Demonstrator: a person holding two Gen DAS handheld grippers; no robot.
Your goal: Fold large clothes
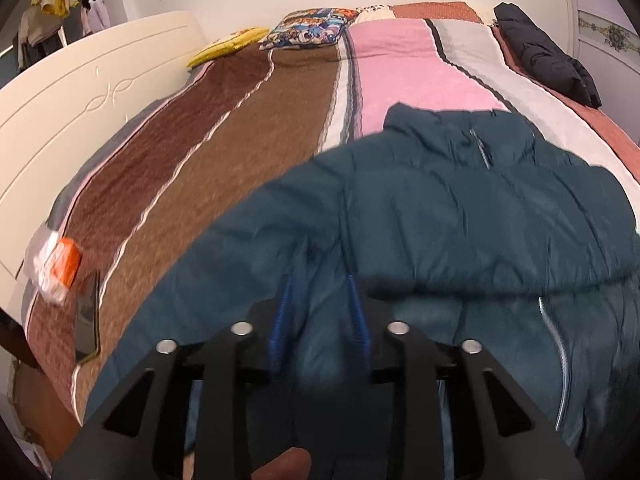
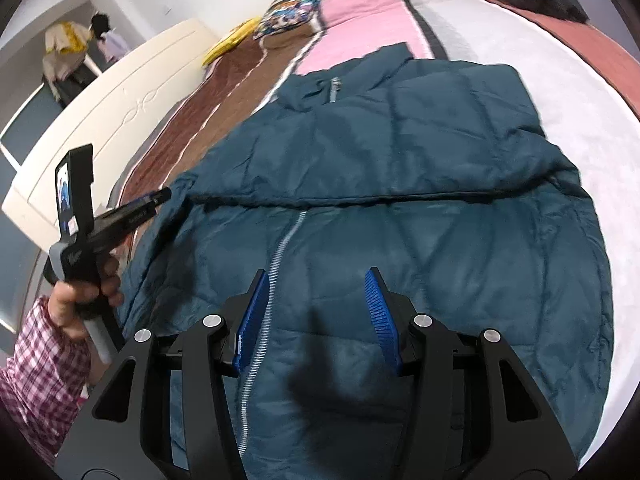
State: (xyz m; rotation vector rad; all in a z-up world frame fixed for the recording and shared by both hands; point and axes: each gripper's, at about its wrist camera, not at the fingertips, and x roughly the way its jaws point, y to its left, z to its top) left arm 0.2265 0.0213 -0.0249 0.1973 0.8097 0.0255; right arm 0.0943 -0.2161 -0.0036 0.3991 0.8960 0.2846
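A large teal puffer jacket (image 1: 460, 208) (image 2: 400, 160) lies spread on the bed, its upper part folded over along a crosswise crease, its silver zipper (image 2: 276, 264) running toward me. My left gripper (image 1: 320, 308) (image 2: 162, 196) hovers at the jacket's left edge, by the end of the crease. Its blue fingers (image 1: 284, 312) stand partly apart, and the blurred fabric behind them shows no pinch. My right gripper (image 2: 320, 304) is open over the jacket's lower front, just right of the zipper, with nothing between its fingers.
The bed has a striped brown, pink and white cover (image 1: 248, 128) and a cream headboard (image 1: 80, 92) on the left. A black jacket (image 1: 548, 56) lies at the far right, with a patterned pillow (image 1: 308, 26) and a yellow item (image 1: 228, 46) at the far end. An orange-white packet (image 1: 60, 268) sits near the left edge.
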